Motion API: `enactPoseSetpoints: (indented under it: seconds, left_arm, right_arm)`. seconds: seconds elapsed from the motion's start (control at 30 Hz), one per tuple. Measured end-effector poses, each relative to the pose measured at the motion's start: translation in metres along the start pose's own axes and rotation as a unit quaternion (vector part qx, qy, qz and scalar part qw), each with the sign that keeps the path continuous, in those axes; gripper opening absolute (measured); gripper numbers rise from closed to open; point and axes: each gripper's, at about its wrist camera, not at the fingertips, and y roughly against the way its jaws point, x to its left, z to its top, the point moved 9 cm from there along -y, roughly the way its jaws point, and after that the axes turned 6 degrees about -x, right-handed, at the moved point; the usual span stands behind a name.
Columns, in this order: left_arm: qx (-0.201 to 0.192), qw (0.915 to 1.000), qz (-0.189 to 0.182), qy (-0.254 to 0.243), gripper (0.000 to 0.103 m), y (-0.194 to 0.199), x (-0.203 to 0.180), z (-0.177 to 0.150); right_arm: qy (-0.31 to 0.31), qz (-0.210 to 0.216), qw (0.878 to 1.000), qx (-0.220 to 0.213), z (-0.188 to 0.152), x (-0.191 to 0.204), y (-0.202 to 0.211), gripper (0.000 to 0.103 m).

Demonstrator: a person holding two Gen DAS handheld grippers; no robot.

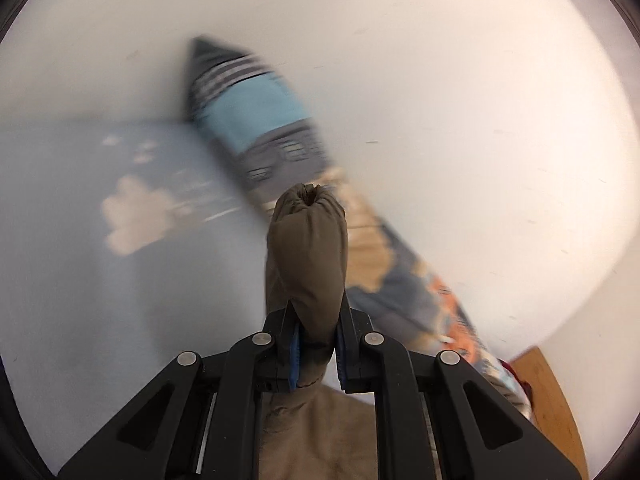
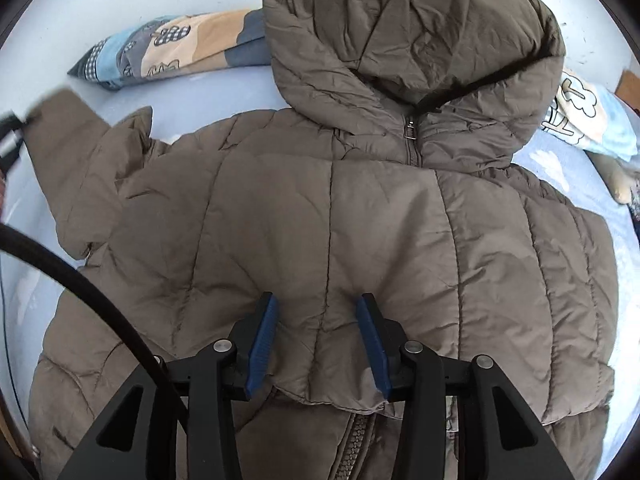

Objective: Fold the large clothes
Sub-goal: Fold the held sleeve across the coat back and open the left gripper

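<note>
Olive-brown quilted fabric filled most of the right wrist view: a hooded puffer jacket lay spread on a pale blue bedsheet, front side up, its hood pointing away from the camera and the zip pull sitting at the collar. One sleeve stretched out to the left of that view, its cuff end lifted and blurred at the frame's edge, where a dark piece of the other tool showed.

The right gripper pointed steeply down at the jacket's chest. Its blue-padded fingers stood partly apart, with a raised fold of the quilted fabric between them; whether the pads pressed on that fold could not be told. A black cable curved across the lower left of that view.

The left gripper was aimed only a little below level, and its view was streaked with motion blur. Its jaws were clamped narrow on the sleeve cuff, which stood up out of the fingers like a stuffed tube, its gathered opening facing the camera's far side. More jacket fabric hung beneath the tool.

Behind the cuff ran a patterned pillow in blue, grey and tan along a white wall. A second patterned pillow lay at the right of the hood.
</note>
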Motion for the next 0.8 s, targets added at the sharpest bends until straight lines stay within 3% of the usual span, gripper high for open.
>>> enactPoseSetpoints:
  seconds: [0.2,0.4,0.6,0.8]
  left_arm:
    - [-0.009,0.9936,-0.087,-0.071,0.013,0.041,-0.134,0.006]
    - [0.026,0.9787,-0.154,-0.134,0.013,0.067,-0.258,-0.037]
    - [0.091,0.9583,-0.201,-0.181,0.013,0.070,-0.347,-0.133]
    - [0.155,0.9425,-0.214,-0.204,0.013,0.050,-0.392,-0.250]
  right_arm:
    - [-0.056,0.036,0.998,-0.017,0.008,-0.010,0.021,0.046]
    - [-0.104,0.023,0.993,-0.057,0.021,-0.047,0.064,0.046]
    - [-0.181,-0.020,0.978,-0.102,0.032,-0.135,0.124,0.046]
    - [-0.240,-0.058,0.958,-0.145,0.031,-0.219,0.177,0.047]
